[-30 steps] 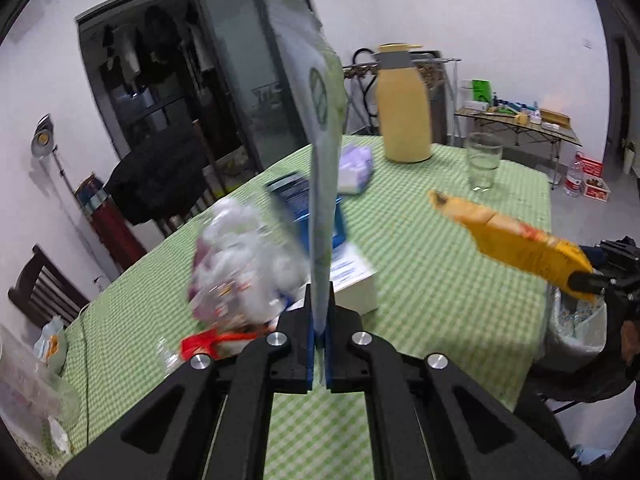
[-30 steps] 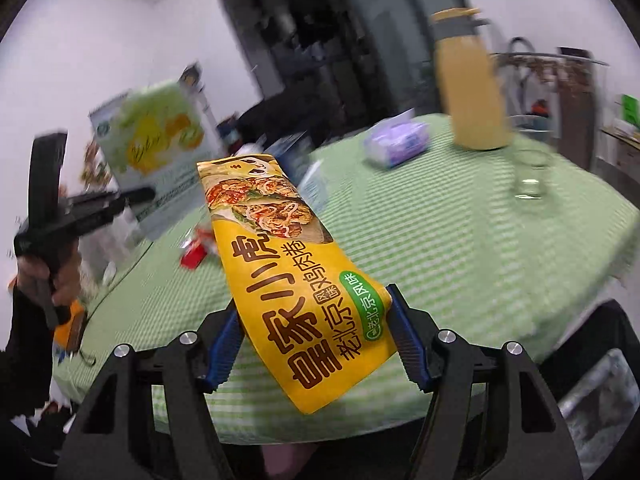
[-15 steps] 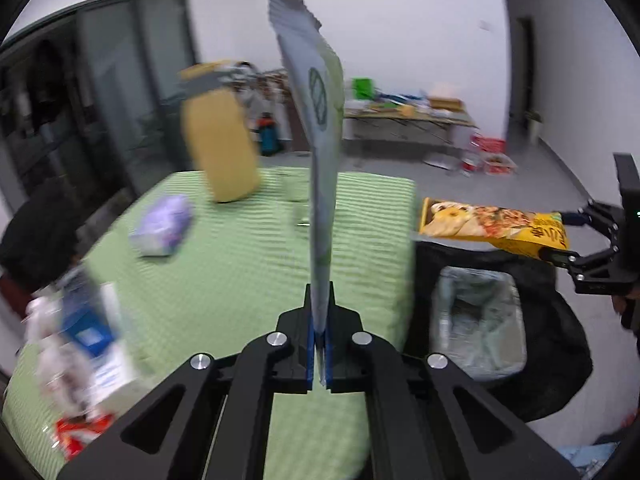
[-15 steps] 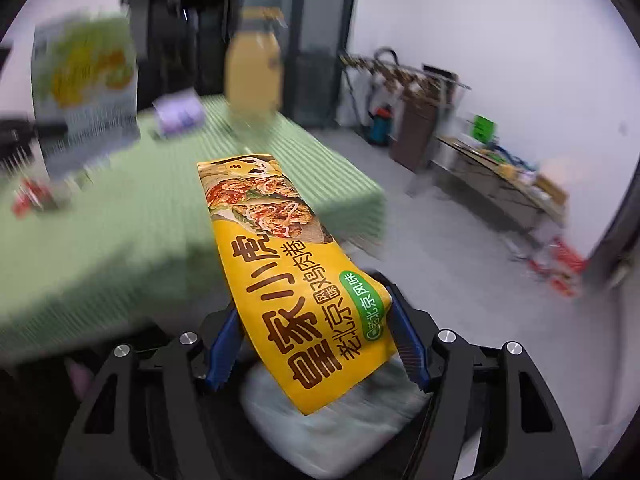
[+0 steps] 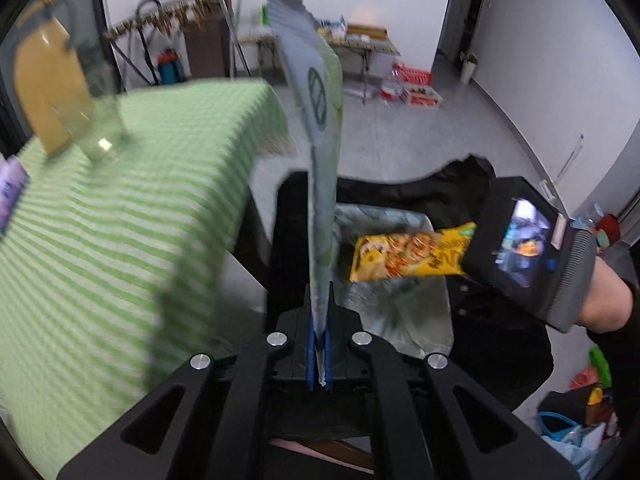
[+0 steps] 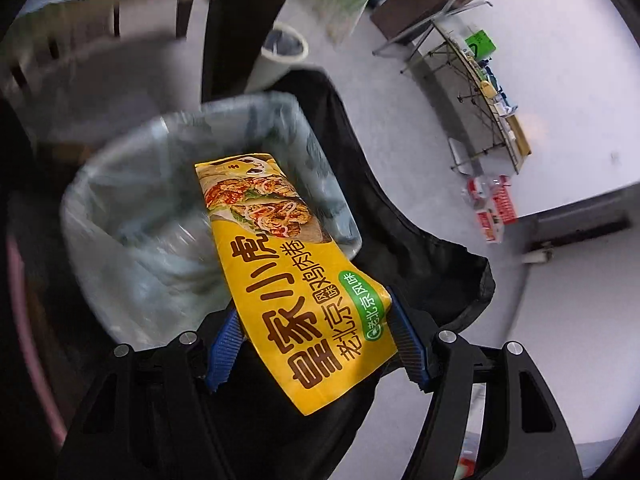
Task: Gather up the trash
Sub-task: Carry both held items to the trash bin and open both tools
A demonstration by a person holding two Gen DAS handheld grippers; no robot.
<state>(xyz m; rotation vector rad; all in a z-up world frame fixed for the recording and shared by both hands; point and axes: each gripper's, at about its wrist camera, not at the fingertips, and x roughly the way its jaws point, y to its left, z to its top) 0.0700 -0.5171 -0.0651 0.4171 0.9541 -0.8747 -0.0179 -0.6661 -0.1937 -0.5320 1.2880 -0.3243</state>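
Left gripper (image 5: 319, 354): clamped tight on a pale green packet (image 5: 322, 152) standing upright.
Right gripper (image 6: 316, 346): squeezing a yellow wrapper (image 6: 296, 276) by its sides.
Wrapper: poised over the lined bin (image 6: 132, 168).
Table (image 5: 120, 200): beside the bin.

yellow wrapper (image 6: 280, 264) – flat, over lined bin (image 6: 132, 216) | pale-green wrapper (image 5: 320, 184) – edge-up

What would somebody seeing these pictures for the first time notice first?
The bright yellow snack packet, clamped in the right claw above the lined trash bin. Next, the pale green wrapper standing upright from the shut left claw, with the green checked table on that view's left.
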